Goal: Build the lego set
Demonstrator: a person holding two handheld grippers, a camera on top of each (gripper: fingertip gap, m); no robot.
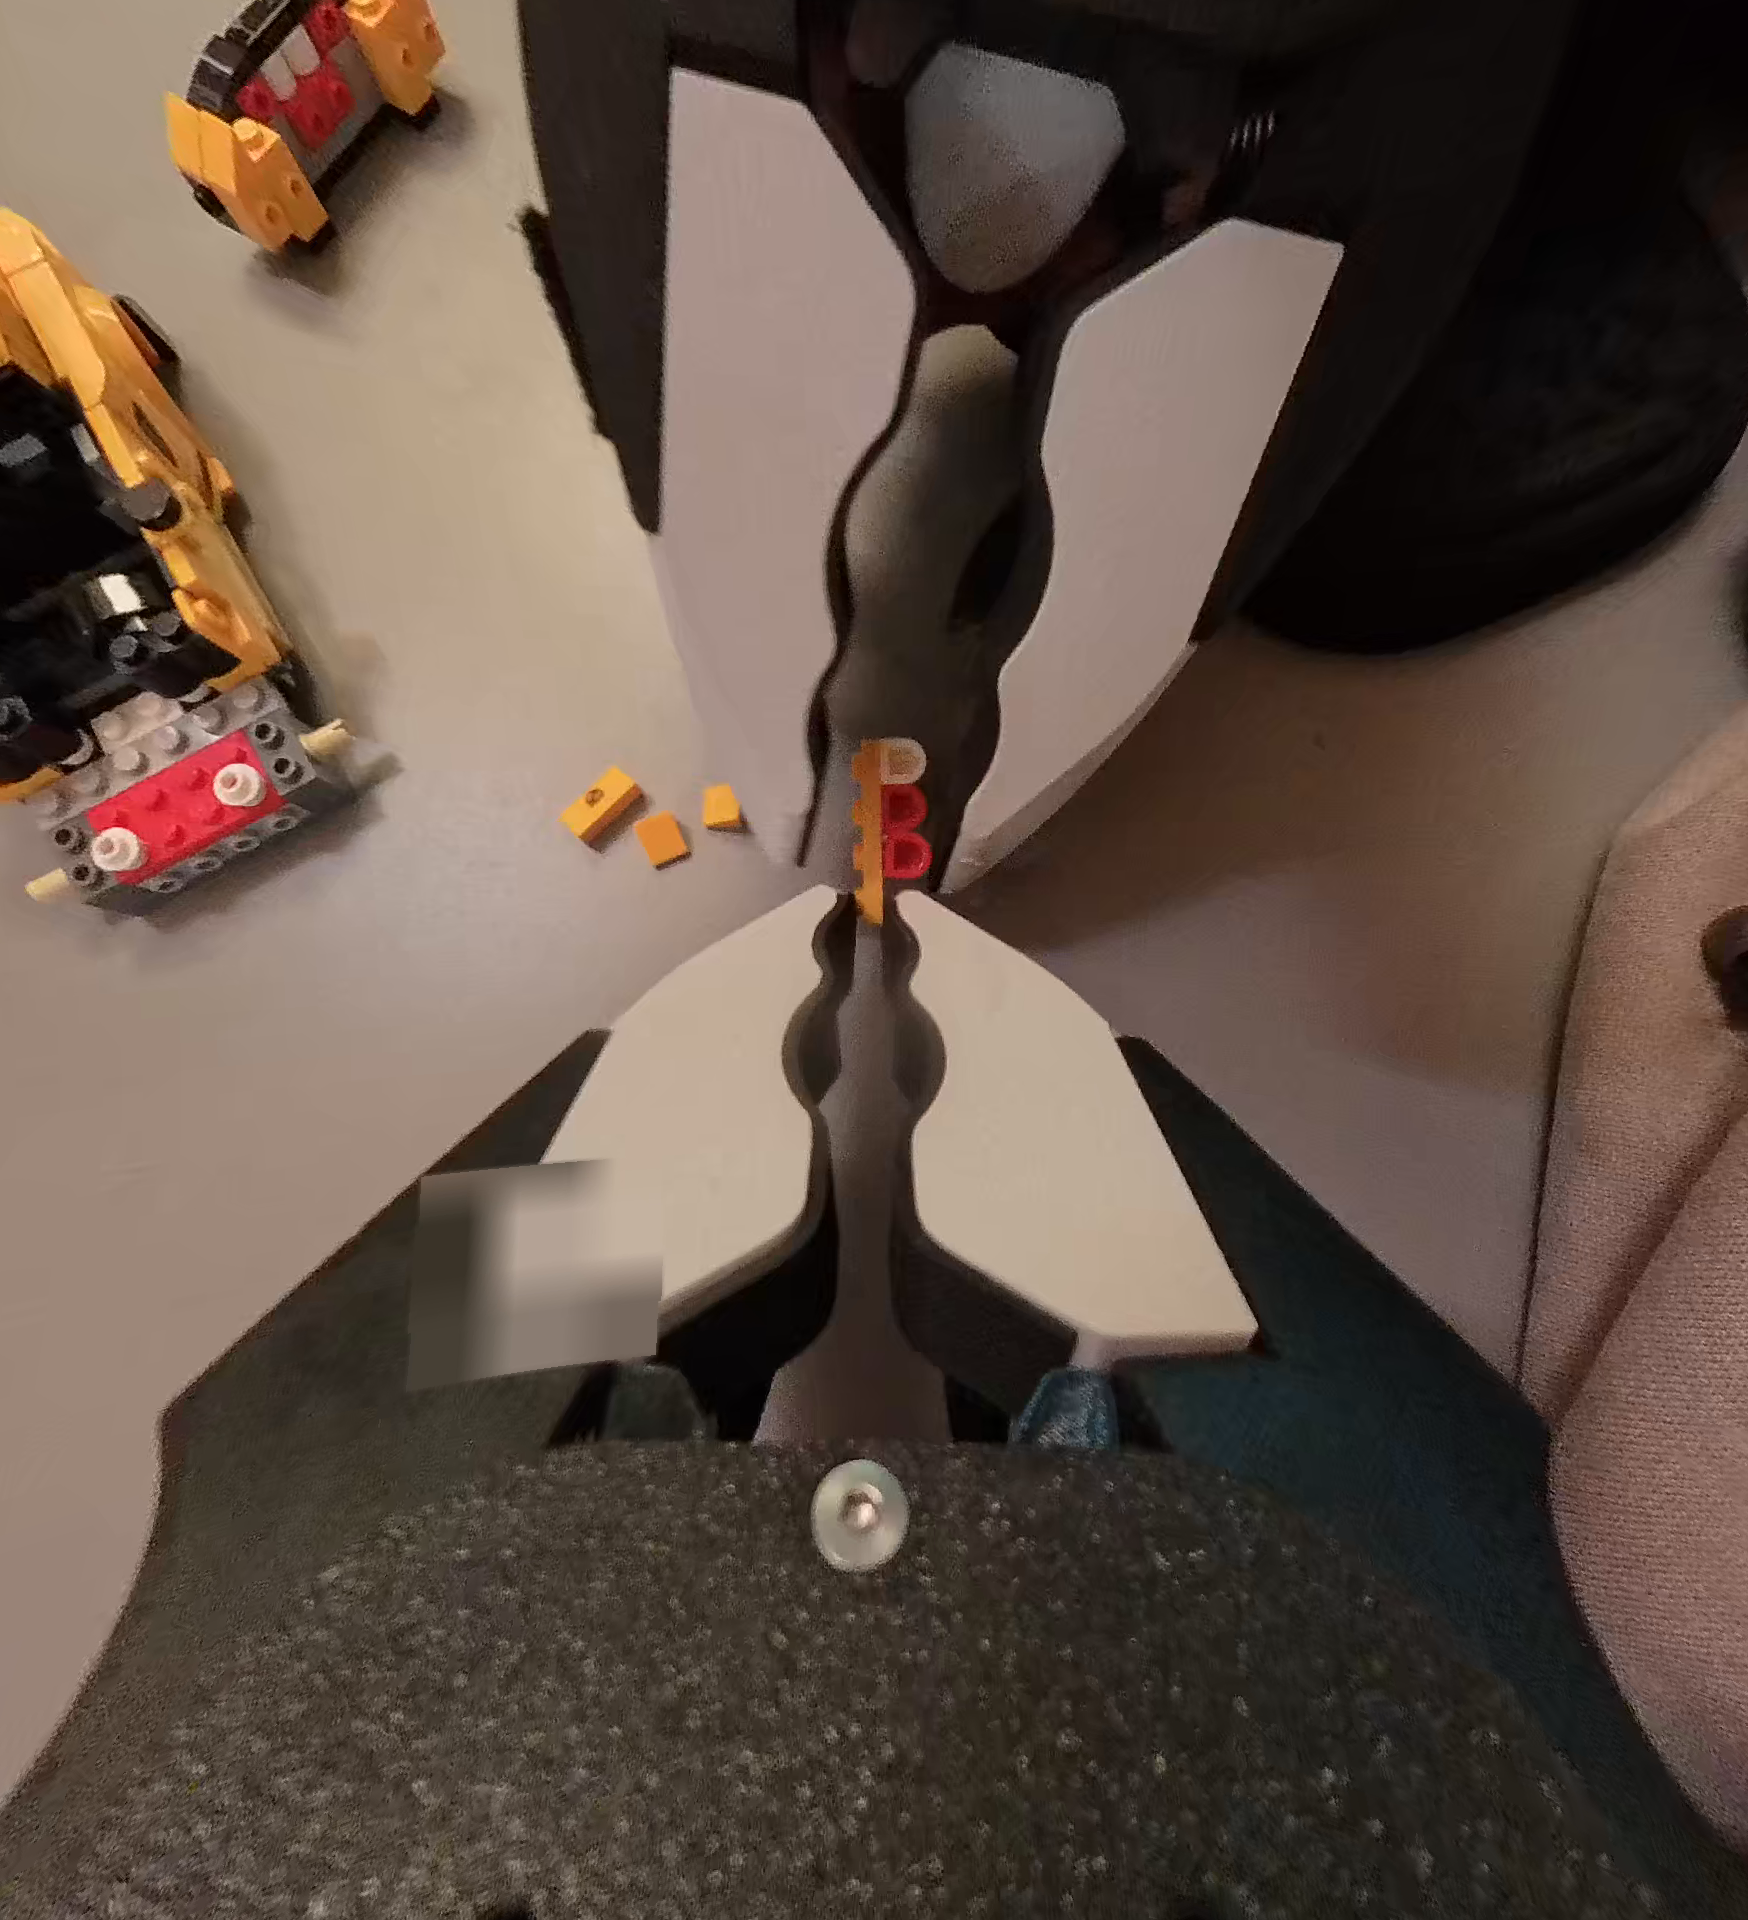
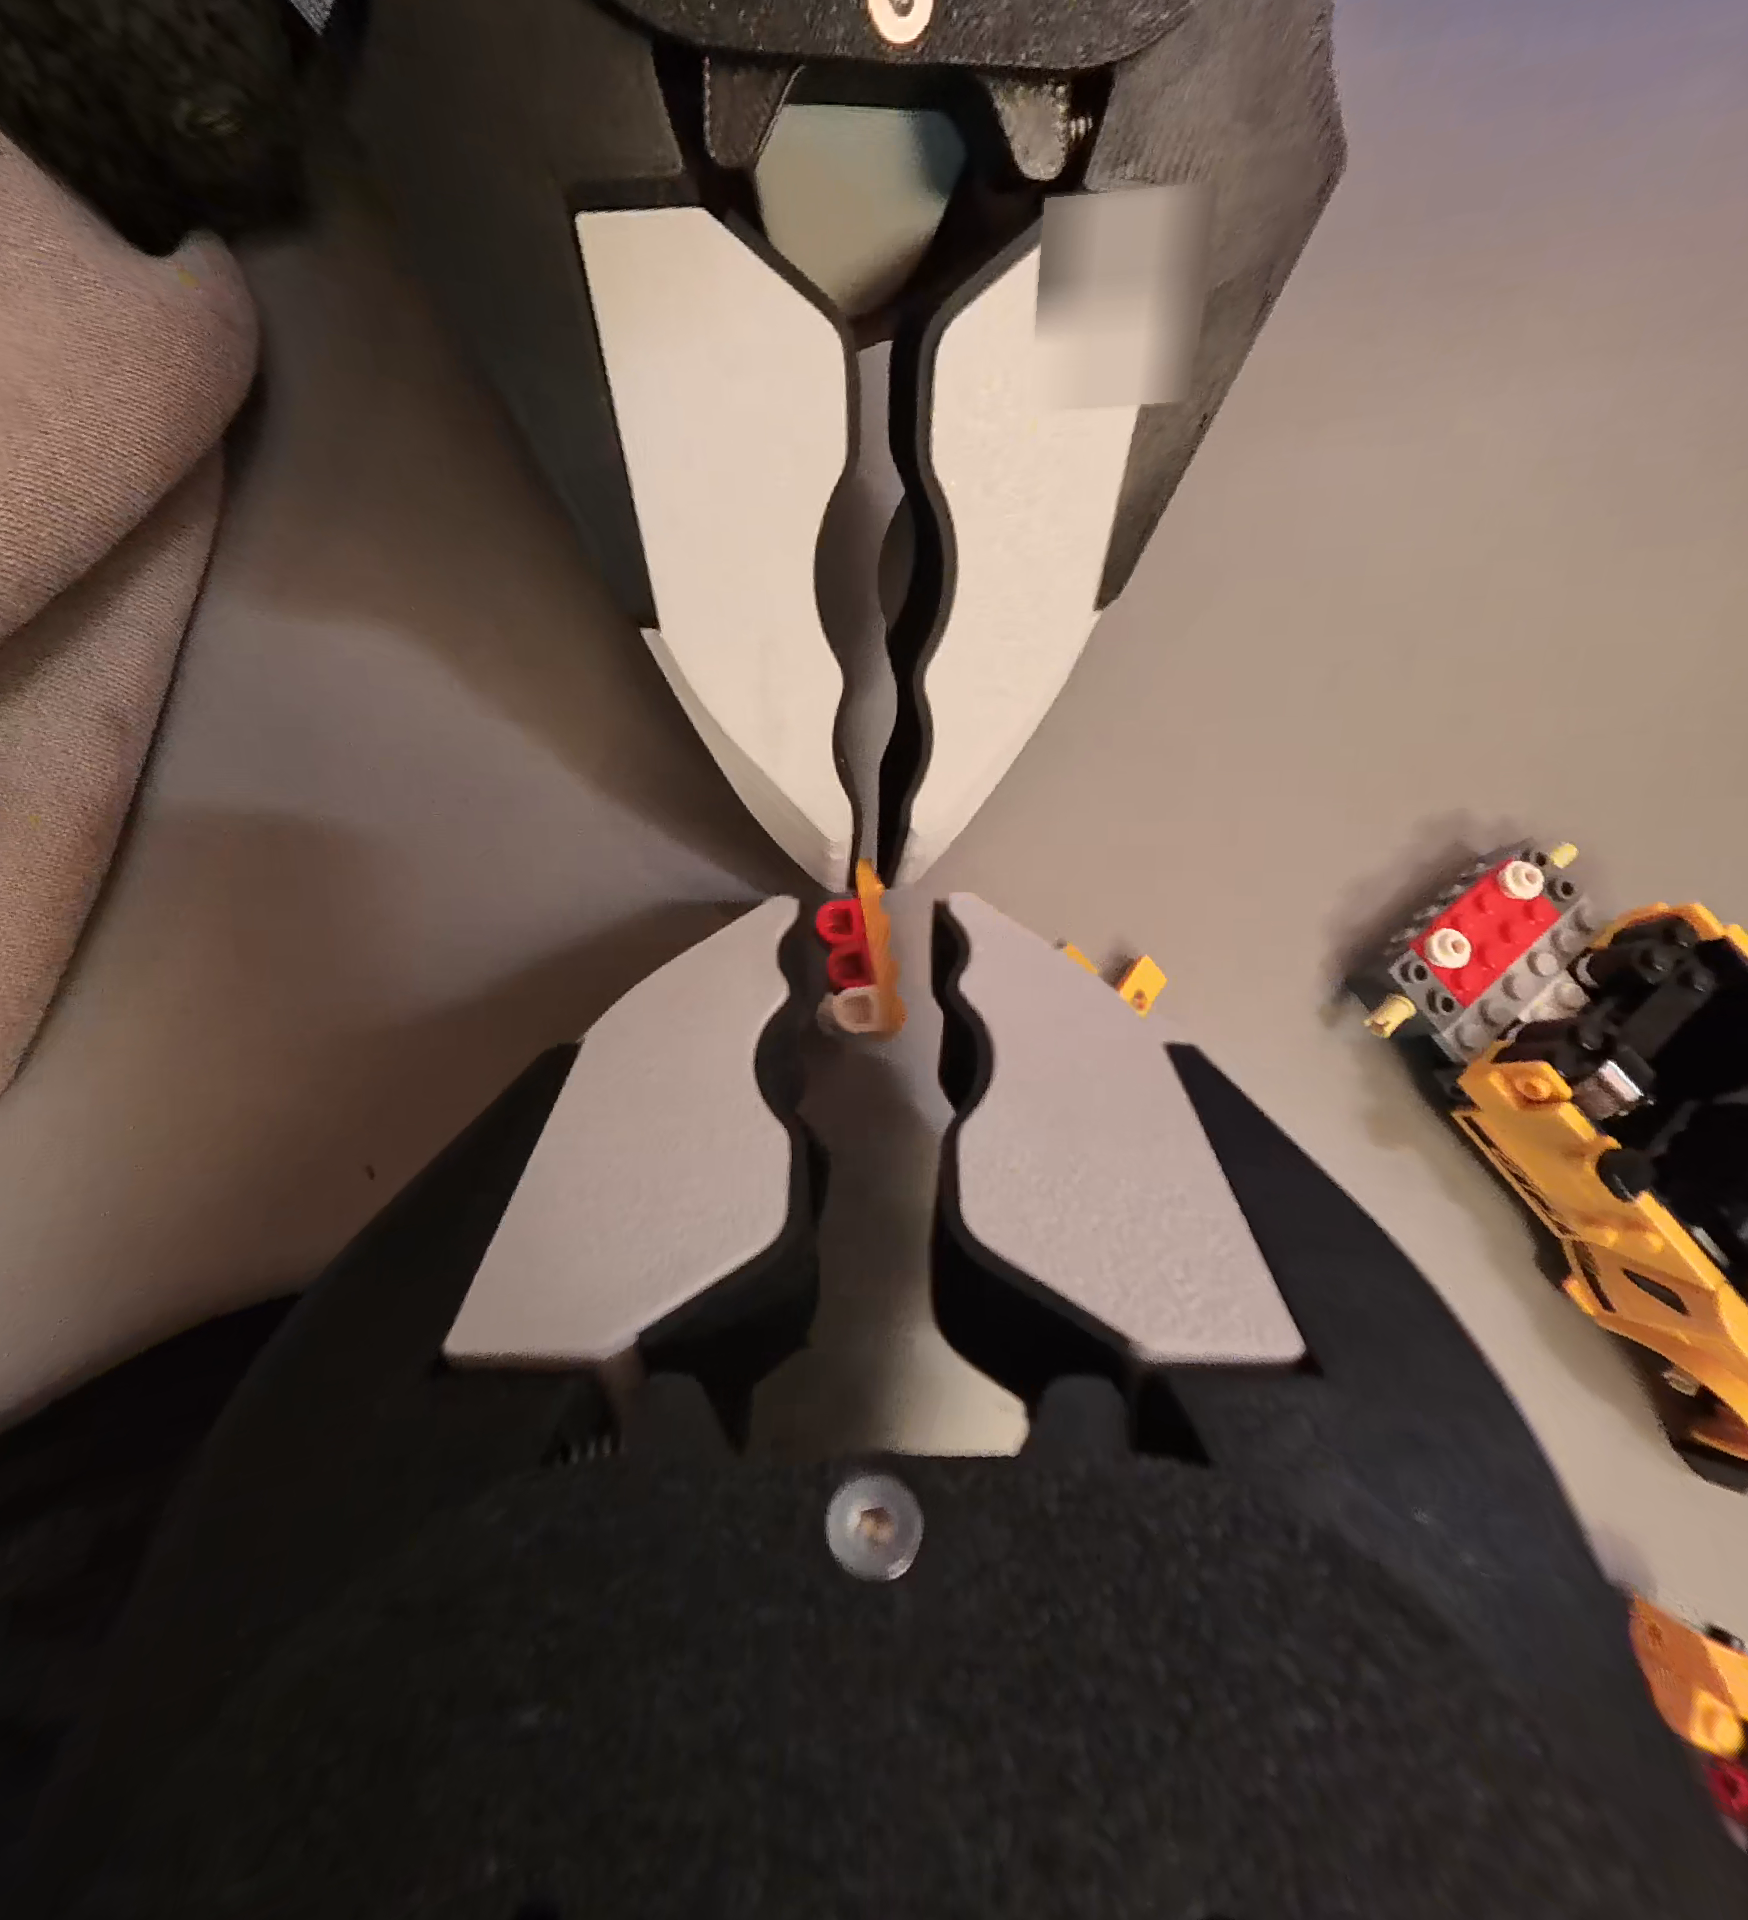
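While the yellow car (image 1: 70,582) sits mostly built on the surface with loose orange tiles (image 1: 657,816) waiting, we see the left gripper (image 1: 875,904) clamping the small orange plate (image 1: 870,831) midair, the right gripper (image 2: 870,935) parted around it

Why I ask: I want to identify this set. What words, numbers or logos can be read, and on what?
On the yellow lego car: dark print along its side, too blurred to read.
On the loose orange tile: a small dark mark, too small to read.
Nothing else shows legible text.
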